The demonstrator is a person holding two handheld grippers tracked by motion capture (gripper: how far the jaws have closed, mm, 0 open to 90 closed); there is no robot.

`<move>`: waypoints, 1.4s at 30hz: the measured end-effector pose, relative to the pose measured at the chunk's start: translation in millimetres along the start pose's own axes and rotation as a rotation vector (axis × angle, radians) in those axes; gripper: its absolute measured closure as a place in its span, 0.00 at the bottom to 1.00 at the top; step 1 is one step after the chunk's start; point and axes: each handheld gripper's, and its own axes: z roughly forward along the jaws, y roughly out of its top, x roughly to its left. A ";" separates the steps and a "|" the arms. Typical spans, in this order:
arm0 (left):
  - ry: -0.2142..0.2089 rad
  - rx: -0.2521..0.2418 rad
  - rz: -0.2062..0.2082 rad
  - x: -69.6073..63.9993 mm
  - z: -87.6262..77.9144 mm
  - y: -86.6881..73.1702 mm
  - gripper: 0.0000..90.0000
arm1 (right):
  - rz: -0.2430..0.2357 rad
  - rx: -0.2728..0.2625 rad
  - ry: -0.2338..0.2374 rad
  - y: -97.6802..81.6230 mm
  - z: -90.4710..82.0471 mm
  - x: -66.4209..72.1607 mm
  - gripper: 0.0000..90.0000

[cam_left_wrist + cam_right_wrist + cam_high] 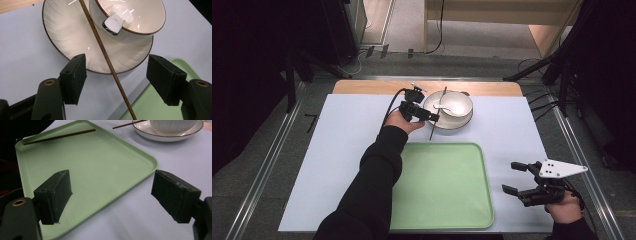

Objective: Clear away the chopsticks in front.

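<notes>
Chopstick (105,53): leaning on saucer (65,30) rim, between open left tool (117,77) jaws, ungripped. Second chopstick (60,136) already on tray (105,170). Right tool (120,197) open, idle beside tray. Transfer half done.

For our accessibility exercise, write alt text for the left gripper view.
The left gripper holds its open black jaws either side of a thin brown chopstick lying across a cream saucer that carries a bowl with a white spoon.
</notes>
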 end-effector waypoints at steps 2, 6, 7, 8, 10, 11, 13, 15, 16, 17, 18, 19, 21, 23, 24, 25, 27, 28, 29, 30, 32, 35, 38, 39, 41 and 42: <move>0.023 0.013 0.009 -1.3 9.4 1.6 0.42 | 0.002 -0.002 -0.001 -0.5 -0.6 0.0 0.19; 0.043 0.031 0.016 0.6 17.9 4.0 0.44 | -0.001 -0.004 -0.001 -0.7 -1.3 -0.2 0.19; 0.049 0.028 0.012 0.6 20.2 4.5 0.46 | -0.002 -0.004 0.000 -0.8 -1.6 0.1 0.19; 0.049 0.032 0.012 1.5 22.2 5.1 0.46 | -0.002 -0.004 0.000 -0.8 -1.6 0.1 0.19; 0.052 0.037 0.000 2.3 27.7 5.3 0.48 | -0.002 -0.003 0.001 -0.9 -1.7 0.0 0.19; 0.060 0.046 -0.001 2.7 30.5 5.2 0.49 | -0.001 -0.005 0.000 -1.0 -1.6 0.0 0.19; 0.072 0.060 -0.004 3.4 35.3 4.6 0.53 | 0.000 -0.007 0.000 -1.1 -1.8 -0.1 0.19; 0.085 0.065 -0.021 3.8 39.3 4.1 0.60 | 0.001 -0.007 0.000 -1.1 -2.2 0.0 0.19; 0.126 0.074 -0.038 2.9 41.5 4.2 0.65 | 0.000 -0.007 0.000 -1.1 -2.1 0.1 0.19; 0.133 0.071 -0.047 2.5 42.6 4.2 0.70 | 0.000 -0.007 0.000 -1.0 -2.1 0.1 0.19; 0.122 0.068 -0.051 2.7 44.1 3.9 0.73 | 0.000 -0.007 0.000 -0.9 -2.1 0.3 0.19; 0.122 0.068 -0.051 2.7 44.1 3.9 0.74 | 0.000 -0.007 0.000 -0.9 -2.1 0.3 0.19; 0.124 0.069 -0.056 3.5 46.5 3.7 0.78 | -0.002 -0.007 0.000 -0.9 -2.0 0.1 0.19; 0.119 0.067 -0.081 5.5 47.4 3.8 0.82 | -0.002 -0.007 -0.001 -0.9 -2.1 0.0 0.19; 0.120 0.065 -0.091 6.1 47.8 3.8 0.85 | -0.001 -0.009 -0.001 -0.9 -2.1 0.0 0.19; 0.120 0.065 -0.091 6.1 47.8 3.8 0.87 | -0.001 -0.009 -0.001 -0.9 -2.1 0.0 0.19; 0.136 0.063 -0.103 6.6 48.2 4.0 0.89 | -0.001 -0.010 -0.001 -0.8 -2.1 0.1 0.19; 0.151 0.055 -0.106 6.1 48.4 4.0 0.91 | -0.001 -0.009 -0.001 -0.8 -2.1 0.1 0.19; 0.149 0.050 -0.117 6.1 48.8 4.2 0.95 | 0.000 -0.009 -0.001 -0.7 -2.1 0.1 0.19; 0.146 0.059 -0.119 7.3 48.1 4.4 0.95 | 0.000 -0.009 -0.001 -0.7 -2.1 0.1 0.19; 0.139 0.052 -0.145 8.4 48.5 4.9 0.95 | -0.001 -0.010 -0.002 -0.8 -2.3 -0.1 0.19; 0.136 0.054 -0.155 9.9 47.4 5.2 0.96 | -0.001 -0.011 -0.003 -0.9 -2.5 -0.5 0.19; 0.126 0.045 -0.177 11.0 44.1 6.5 0.96 | -0.001 -0.010 -0.002 -0.8 -2.4 -0.5 0.19; 0.121 0.043 -0.177 11.6 42.0 7.1 0.96 | -0.001 -0.010 -0.002 -0.8 -2.4 -0.5 0.19; 0.121 0.035 -0.181 12.2 37.6 8.3 0.96 | -0.002 -0.011 -0.002 -0.7 -2.4 -0.5 0.19; 0.133 0.041 -0.177 14.8 31.9 8.8 0.96 | -0.003 -0.010 -0.005 -0.8 -2.7 -0.6 0.19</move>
